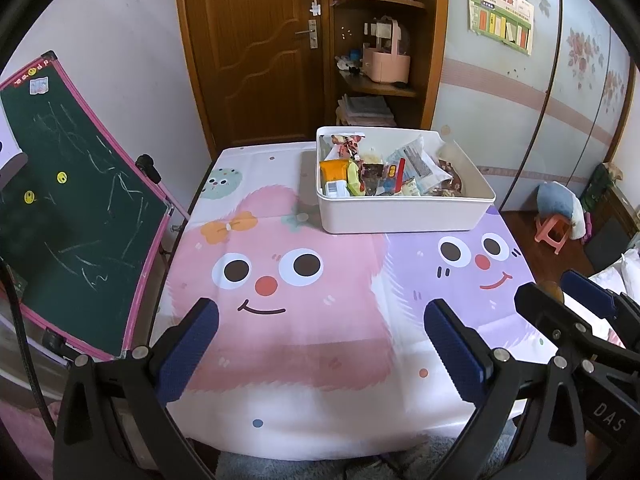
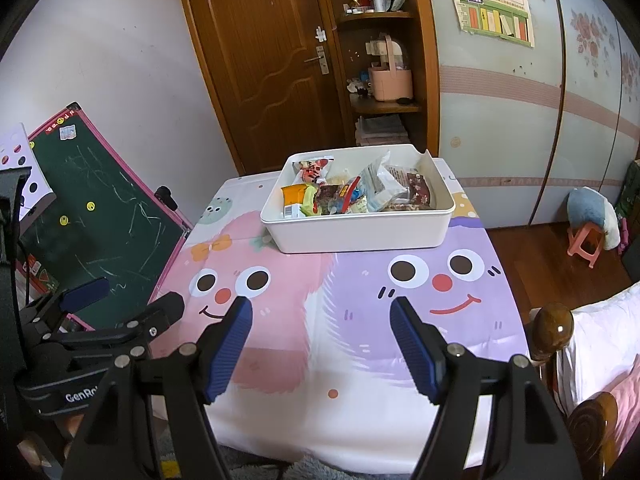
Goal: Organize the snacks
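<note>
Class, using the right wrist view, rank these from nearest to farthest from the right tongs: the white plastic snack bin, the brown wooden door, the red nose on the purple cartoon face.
1. Red nose, just ahead of the right tongs, slightly right.
2. White plastic snack bin, mid-table.
3. Brown wooden door, behind the table.

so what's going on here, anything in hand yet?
Nothing in hand. A person holds both grippers over the near end of the cartoon tablecloth, left gripper and right gripper with jaws open and empty. The snacks all lie piled in the white bin at the far end.
</note>
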{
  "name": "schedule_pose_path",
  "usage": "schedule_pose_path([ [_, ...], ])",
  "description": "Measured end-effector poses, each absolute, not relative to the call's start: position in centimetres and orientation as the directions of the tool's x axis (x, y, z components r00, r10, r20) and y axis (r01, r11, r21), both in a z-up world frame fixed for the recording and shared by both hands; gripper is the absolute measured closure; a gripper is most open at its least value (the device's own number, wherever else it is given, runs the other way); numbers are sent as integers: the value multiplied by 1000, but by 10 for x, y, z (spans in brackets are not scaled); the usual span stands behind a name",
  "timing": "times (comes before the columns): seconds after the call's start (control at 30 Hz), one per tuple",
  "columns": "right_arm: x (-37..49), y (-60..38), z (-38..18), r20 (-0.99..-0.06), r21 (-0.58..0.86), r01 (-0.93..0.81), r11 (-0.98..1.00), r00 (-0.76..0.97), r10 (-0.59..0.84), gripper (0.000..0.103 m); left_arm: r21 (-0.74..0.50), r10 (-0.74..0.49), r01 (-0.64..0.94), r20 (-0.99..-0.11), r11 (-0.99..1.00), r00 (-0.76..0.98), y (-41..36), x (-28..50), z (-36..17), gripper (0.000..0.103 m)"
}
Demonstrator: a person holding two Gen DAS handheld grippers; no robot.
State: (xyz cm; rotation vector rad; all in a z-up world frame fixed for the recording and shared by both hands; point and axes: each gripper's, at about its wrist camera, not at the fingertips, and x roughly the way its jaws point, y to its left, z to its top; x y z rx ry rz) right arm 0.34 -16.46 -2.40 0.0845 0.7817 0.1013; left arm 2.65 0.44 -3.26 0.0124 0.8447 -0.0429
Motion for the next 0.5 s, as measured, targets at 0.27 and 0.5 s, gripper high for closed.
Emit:
schedule_pose_path([
  [0.27, 4, -165, -24, -699, 114, -60, 992, 705, 123, 31, -11, -43, 54, -758, 998, 651, 5, 27, -36, 1],
  [0.5, 2, -167, -25, -699, 116, -59, 992, 705, 123, 31, -14, -52, 65, -764, 998, 643, 5, 29, -38, 1],
])
